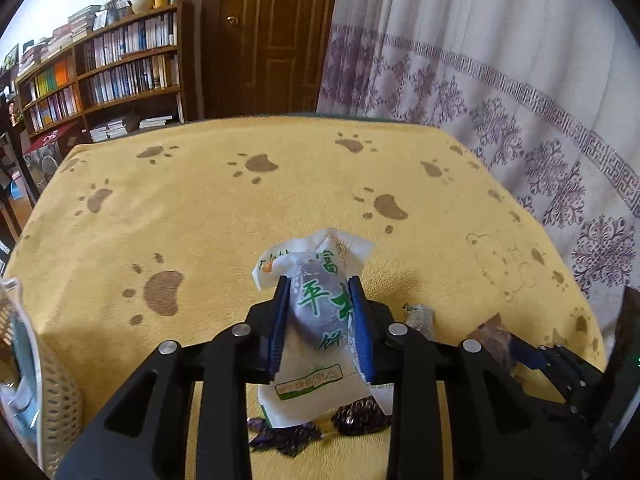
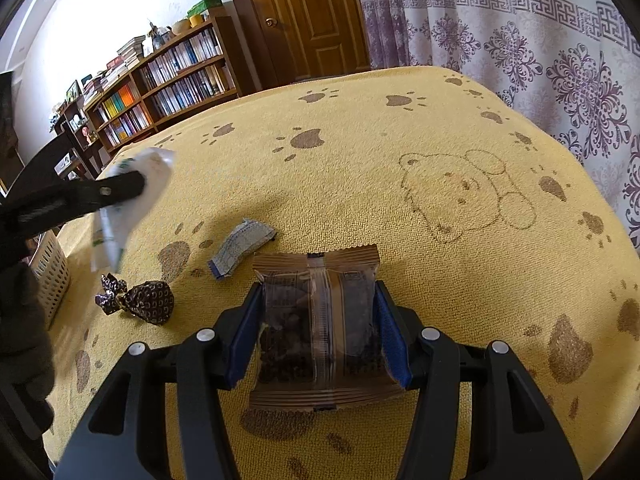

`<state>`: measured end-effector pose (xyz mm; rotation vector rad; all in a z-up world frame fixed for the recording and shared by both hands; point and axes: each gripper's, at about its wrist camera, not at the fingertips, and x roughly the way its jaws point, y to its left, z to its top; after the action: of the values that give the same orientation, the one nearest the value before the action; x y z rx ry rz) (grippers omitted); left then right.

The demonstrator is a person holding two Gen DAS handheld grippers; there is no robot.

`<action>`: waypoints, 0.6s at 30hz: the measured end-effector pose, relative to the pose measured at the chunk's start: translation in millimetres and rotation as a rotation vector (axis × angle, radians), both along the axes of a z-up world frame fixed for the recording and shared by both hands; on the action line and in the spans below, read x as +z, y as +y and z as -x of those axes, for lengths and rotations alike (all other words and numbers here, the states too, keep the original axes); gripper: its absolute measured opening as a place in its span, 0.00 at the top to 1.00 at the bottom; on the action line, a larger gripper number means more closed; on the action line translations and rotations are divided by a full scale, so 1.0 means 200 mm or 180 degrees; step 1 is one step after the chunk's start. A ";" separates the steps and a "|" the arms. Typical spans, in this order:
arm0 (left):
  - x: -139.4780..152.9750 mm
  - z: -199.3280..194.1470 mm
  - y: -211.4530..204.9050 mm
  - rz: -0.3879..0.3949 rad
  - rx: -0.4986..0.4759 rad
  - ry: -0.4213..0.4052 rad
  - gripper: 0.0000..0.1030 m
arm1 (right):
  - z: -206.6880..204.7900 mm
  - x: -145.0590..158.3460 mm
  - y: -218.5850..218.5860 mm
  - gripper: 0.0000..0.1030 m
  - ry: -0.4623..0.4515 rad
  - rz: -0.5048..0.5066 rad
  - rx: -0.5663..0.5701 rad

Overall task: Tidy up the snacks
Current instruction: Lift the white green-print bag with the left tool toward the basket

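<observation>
Gripping a white snack packet point(image 1: 320, 300), the left hand-held gripper point(image 1: 321, 300) is raised; a brown packet point(image 2: 318, 328) is clamped by the right hand-held gripper point(image 2: 318, 316), dark candy point(image 2: 150, 303) at nine o'clock

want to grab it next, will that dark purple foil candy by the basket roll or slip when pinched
The purple foil candy looks rounded with a twisted tail, so it may rock or roll a little if nudged. Its crinkled foil probably gives the pads some grip but could crush. It looks small and likely light on the yellow towel.
</observation>
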<state>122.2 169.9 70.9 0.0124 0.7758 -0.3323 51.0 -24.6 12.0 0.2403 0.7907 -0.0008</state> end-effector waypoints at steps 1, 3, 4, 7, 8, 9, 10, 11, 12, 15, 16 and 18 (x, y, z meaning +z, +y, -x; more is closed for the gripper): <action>0.02 0.03 0.02 0.0008 0.0018 -0.0035 0.71 | 0.00 0.00 0.00 0.47 -0.0002 -0.0001 0.0000; 0.05 0.07 0.06 0.0013 0.0057 -0.0085 0.71 | 0.00 0.00 0.00 0.47 -0.0006 -0.0003 -0.0003; 0.07 0.10 0.08 0.0010 0.0082 -0.0120 0.71 | 0.00 0.00 0.00 0.47 -0.0008 -0.0004 -0.0005; 0.10 0.16 0.13 0.0029 0.0121 -0.0190 0.71 | 0.00 0.00 0.00 0.47 -0.0011 -0.0003 -0.0009; 0.12 0.18 0.16 0.0040 0.0140 -0.0217 0.71 | 0.01 0.01 0.00 0.47 -0.0015 -0.0004 -0.0014; 0.13 0.20 0.18 0.0044 0.0158 -0.0244 0.71 | 0.01 0.01 -0.01 0.47 -0.0018 -0.0007 -0.0018; 0.14 0.22 0.19 0.0040 0.0175 -0.0269 0.71 | 0.01 0.01 -0.01 0.47 -0.0021 -0.0007 -0.0022; 0.16 0.24 0.21 0.0024 0.0204 -0.0312 0.71 | 0.01 0.01 -0.01 0.47 -0.0023 -0.0008 -0.0024; 0.17 0.26 0.23 0.0009 0.0226 -0.0340 0.71 | 0.01 0.01 -0.01 0.47 -0.0024 -0.0008 -0.0025; 0.19 0.32 0.30 -0.0025 0.0306 -0.0419 0.71 | 0.01 0.01 -0.01 0.47 -0.0026 -0.0009 -0.0026; 0.20 0.33 0.32 -0.0022 0.0327 -0.0434 0.71 | 0.01 0.01 -0.01 0.47 -0.0025 -0.0010 -0.0028; 0.22 0.37 0.39 -0.0003 0.0386 -0.0453 0.71 | 0.01 0.01 -0.01 0.47 -0.0026 -0.0012 -0.0025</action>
<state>48.4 248.0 114.0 -0.0100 0.6325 -0.2133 49.0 -26.2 13.8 0.2470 0.7816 -0.0057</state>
